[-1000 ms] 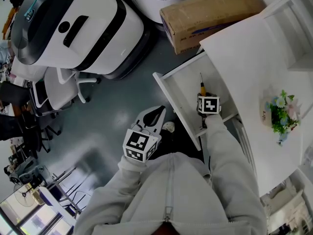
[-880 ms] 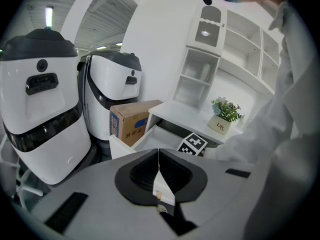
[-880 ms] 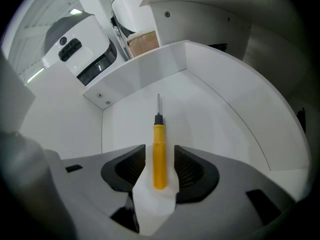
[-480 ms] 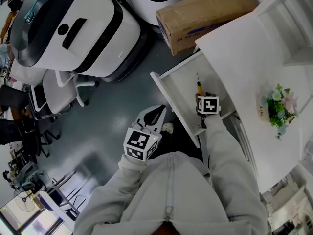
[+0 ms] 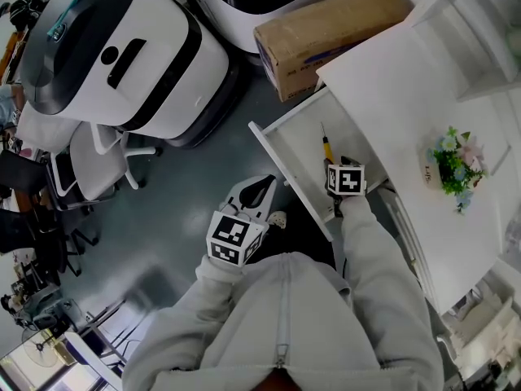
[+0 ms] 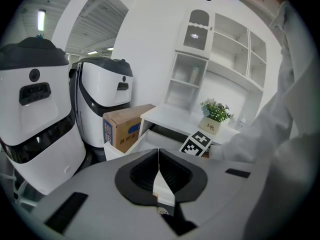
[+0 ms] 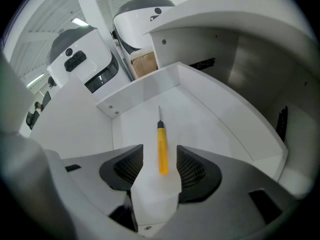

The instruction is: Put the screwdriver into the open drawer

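Note:
The screwdriver [image 7: 162, 149], with a yellow handle and a thin dark shaft, lies flat on the floor of the open white drawer [image 7: 200, 114]. My right gripper [image 7: 160, 166] hangs just above it. Its jaws have just been opening, and the handle's end shows between them untouched. In the head view the screwdriver [image 5: 326, 147] lies in the drawer [image 5: 289, 149], just beyond my right gripper [image 5: 340, 166]. My left gripper [image 5: 256, 192] is held over the floor left of the drawer. Its pads [image 6: 159, 164] meet, with nothing between them.
A cardboard box [image 5: 326, 27] sits on the floor behind the drawer. Large white machines [image 5: 122, 47] and an office chair [image 5: 89, 161] stand to the left. The white desk top [image 5: 391, 96] bears a potted plant [image 5: 452, 157]. The drawer's front panel [image 5: 281, 173] juts toward the person.
The right gripper's jaws have opened and let go of the screwdriver, which now lies on the drawer floor. That gripper has risen slightly. The left gripper has stayed put.

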Available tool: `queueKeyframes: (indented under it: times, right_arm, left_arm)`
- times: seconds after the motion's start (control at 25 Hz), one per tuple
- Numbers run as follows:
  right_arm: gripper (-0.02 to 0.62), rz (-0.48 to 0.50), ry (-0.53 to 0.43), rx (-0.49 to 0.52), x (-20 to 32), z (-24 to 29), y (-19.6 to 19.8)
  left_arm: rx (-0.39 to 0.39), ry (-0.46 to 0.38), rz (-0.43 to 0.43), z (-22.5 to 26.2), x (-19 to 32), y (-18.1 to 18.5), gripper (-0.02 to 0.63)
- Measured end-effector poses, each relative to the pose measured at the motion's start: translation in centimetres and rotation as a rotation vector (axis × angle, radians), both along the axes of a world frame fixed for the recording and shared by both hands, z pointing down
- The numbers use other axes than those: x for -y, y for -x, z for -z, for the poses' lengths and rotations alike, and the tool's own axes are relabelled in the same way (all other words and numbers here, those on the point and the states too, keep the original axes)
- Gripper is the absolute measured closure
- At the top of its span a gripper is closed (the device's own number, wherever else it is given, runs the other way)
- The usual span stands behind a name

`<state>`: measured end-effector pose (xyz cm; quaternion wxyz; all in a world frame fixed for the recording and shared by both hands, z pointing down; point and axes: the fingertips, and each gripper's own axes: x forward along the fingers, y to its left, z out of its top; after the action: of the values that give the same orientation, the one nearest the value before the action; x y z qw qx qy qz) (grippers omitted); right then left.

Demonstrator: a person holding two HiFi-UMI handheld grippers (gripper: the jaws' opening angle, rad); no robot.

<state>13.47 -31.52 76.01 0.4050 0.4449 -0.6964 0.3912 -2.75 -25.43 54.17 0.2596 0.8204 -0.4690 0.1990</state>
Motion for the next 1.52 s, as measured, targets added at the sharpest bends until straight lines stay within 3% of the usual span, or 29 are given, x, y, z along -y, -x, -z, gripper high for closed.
queueKeyframes:
  times: [0.36,0.92,1.2,1.52]
  right_arm:
    - [0.374,-0.051,-0.086,0.056,-1.4,2.8,-0.5]
    - [0.374,-0.082,-0.283,0.013,-4.5,9.0,-2.5]
    - [0.374,-0.132,-0.41,0.036,-5.9,14.1,-3.2]
    - [0.376,-0.254,-0.507,0.116,-8.7,19.2,-3.6]
  left_arm:
    - [-0.017,-0.039,-0.037,1.4,-0.9,-0.2,0.588]
    - [-0.044,-0.099,-0.1,3.5,-2.9,0.0,0.588]
    - [-0.051,-0.138,-0.147,4.6,-4.0,-0.4,0.588]
    - [-0.074,-0.179,-0.198,6.3,-5.1,-1.0,0.588]
